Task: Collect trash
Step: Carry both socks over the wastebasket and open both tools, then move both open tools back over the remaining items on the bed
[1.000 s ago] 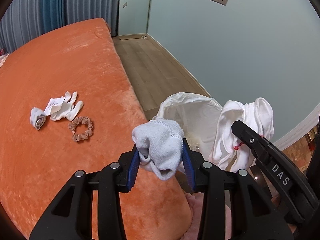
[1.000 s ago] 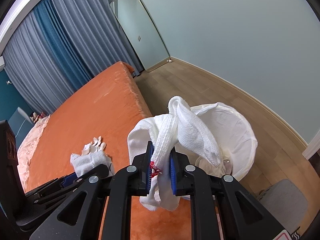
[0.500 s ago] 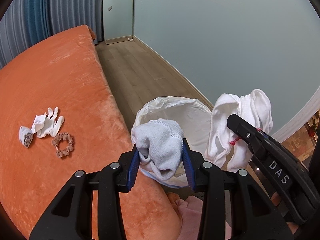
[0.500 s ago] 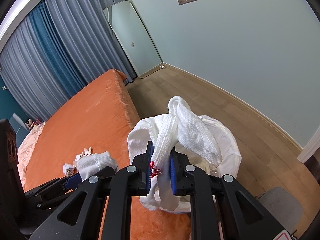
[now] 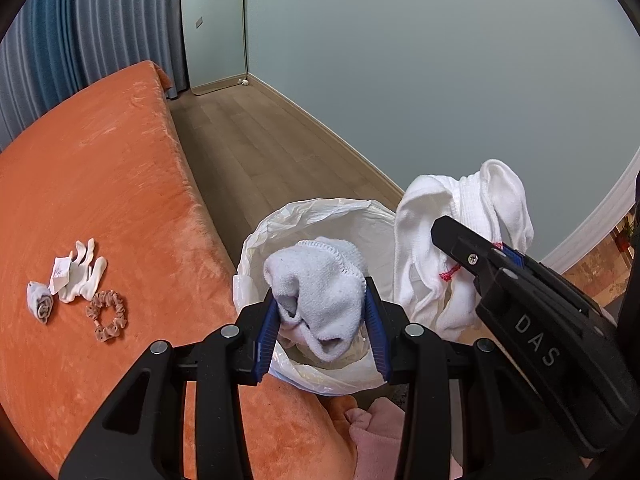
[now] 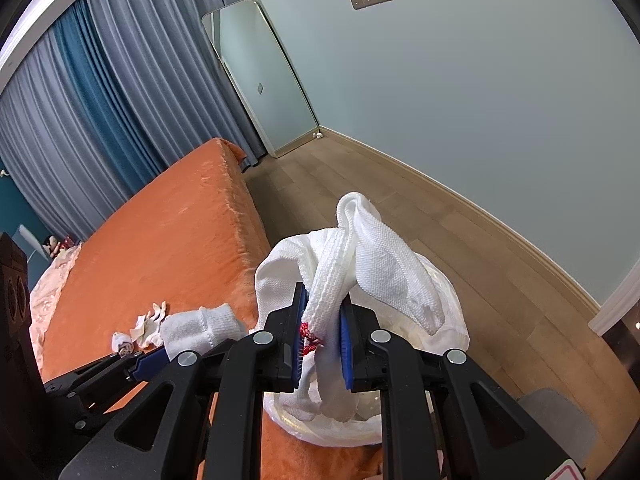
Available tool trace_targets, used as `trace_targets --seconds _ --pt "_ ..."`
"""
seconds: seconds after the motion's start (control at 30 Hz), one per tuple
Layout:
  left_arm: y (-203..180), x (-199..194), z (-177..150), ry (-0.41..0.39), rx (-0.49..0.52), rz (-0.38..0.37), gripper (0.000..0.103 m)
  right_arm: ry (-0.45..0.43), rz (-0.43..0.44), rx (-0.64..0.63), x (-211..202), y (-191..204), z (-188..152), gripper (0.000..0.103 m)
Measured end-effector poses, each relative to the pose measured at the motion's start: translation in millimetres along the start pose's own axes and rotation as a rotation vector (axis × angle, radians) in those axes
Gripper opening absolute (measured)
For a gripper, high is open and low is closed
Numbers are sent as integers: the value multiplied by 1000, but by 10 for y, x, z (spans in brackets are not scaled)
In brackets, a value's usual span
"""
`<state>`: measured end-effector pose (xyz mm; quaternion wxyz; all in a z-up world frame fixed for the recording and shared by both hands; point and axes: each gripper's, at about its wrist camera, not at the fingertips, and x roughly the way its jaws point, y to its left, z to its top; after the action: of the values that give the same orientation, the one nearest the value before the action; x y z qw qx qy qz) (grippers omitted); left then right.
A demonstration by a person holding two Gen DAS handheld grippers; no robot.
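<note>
An orange plush bed (image 5: 100, 168) fills the left of both views, its long edge running beside a wood floor (image 5: 256, 148). On the bed lie a rolled grey sock (image 5: 40, 303), a small white glove (image 5: 82, 276) with a paper tag (image 5: 60, 276) on it, and a beige scrunchie (image 5: 107, 316) just beside them. A white-lined bin (image 5: 320, 216) stands on the floor against the bed's edge.

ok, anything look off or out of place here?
Yes: for trash collection, both grippers hold socks, a grey sock and white socks, over the lined bin. More socks and a scrunchie lie strewn on the orange bed.
</note>
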<state>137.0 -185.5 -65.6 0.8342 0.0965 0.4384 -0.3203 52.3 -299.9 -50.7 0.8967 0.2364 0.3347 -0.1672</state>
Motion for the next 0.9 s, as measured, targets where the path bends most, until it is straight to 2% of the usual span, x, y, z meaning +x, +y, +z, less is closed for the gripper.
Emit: trace_targets --seconds 0.4,0.43,0.5,0.57,0.63,0.9 --pt "-74 132 100 5 14 -14 38 -3 -16 13 14 -58 -5 15" --pt "-72 146 100 5 15 -14 40 -2 -17 14 17 -53 1 20" --pt "-67 168 104 4 13 -9 42 -5 -25 24 25 -59 15 22" --pt "-47 185 115 5 -1 -12 51 -7 -37 26 31 -69 28 23" --pt "-33 182 123 -2 -7 -10 54 -6 -42 30 30 -74 37 24" --pt "64 175 126 3 -29 -2 56 -8 -47 28 -2 -68 40 30"
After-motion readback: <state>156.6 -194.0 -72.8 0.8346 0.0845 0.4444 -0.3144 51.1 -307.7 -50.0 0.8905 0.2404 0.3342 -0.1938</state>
